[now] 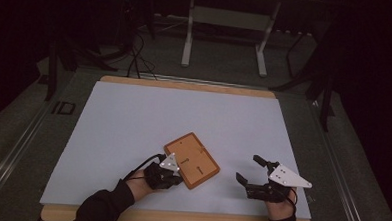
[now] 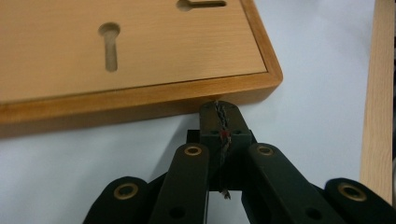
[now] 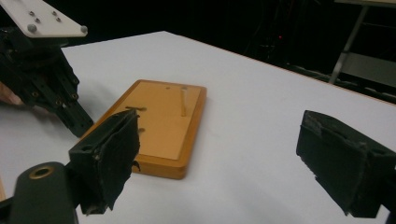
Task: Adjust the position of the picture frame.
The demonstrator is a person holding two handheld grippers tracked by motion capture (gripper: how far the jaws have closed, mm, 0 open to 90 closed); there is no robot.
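a: how is the flat rectangular orange-brown wooden board with keyhole slots (image 1: 191,160) lying?

b: it is lying flat on the white sheet (image 1: 133,123) covering the desk (image 1: 179,220), in the near middle. its long axis is running diagonally, from the near right to the far left in the high view, and its slotted face is pointing up.

a: and the tongs?

b: the left tongs (image 2: 220,116) are pressed together, their tips sitting against the board's near edge close to a corner. the right tongs (image 1: 248,169) are standing wide apart, hovering well to the right of the board and aiming towards it.

a: what about the surroundings?

b: the desk's light wooden rim is showing along the near and far sides of the sheet. beyond it the room is lying dark, with a white metal frame (image 1: 228,22) and black cables (image 1: 136,53) on grey floor.
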